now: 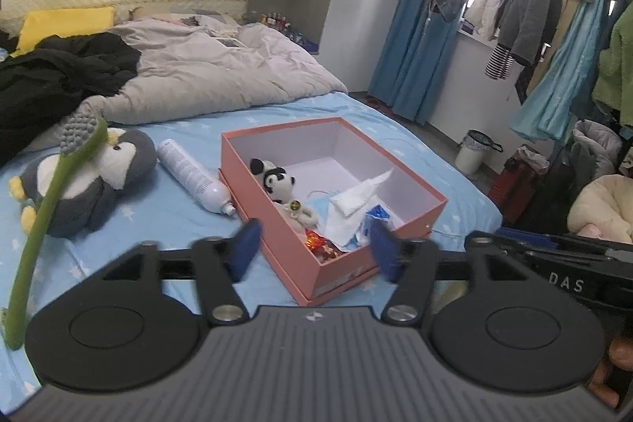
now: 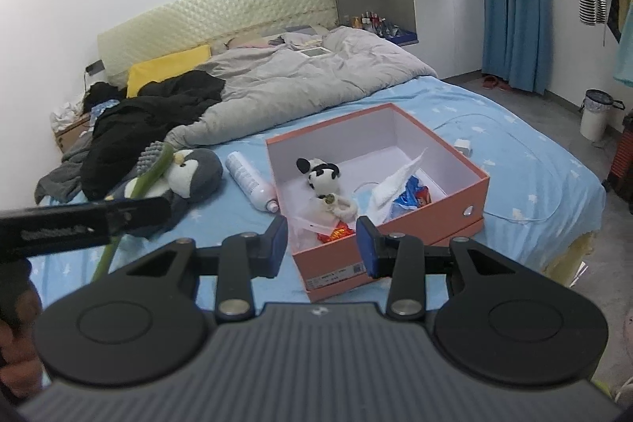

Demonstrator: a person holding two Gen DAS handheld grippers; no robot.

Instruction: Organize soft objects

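On a blue star-print bed sheet (image 1: 166, 220), an open salmon-pink cardboard box (image 1: 277, 244) holds a small black-and-white plush toy (image 1: 277, 184) beside crumpled white tissue (image 1: 356, 200). A grey penguin plush (image 1: 91, 180) lies outside, left of a white spray can (image 1: 190, 173). The left tool (image 1: 312, 248) and right tool (image 2: 320, 244) hover open and empty. The penguin looks light and squashy; pinch its body mid-belly.

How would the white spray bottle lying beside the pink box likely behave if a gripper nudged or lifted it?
The white spray bottle lies on its side on the blue sheet, so a nudge would probably roll it. Its smooth, rigid-looking wall might slip between pads. The soft bedding may damp rolling.
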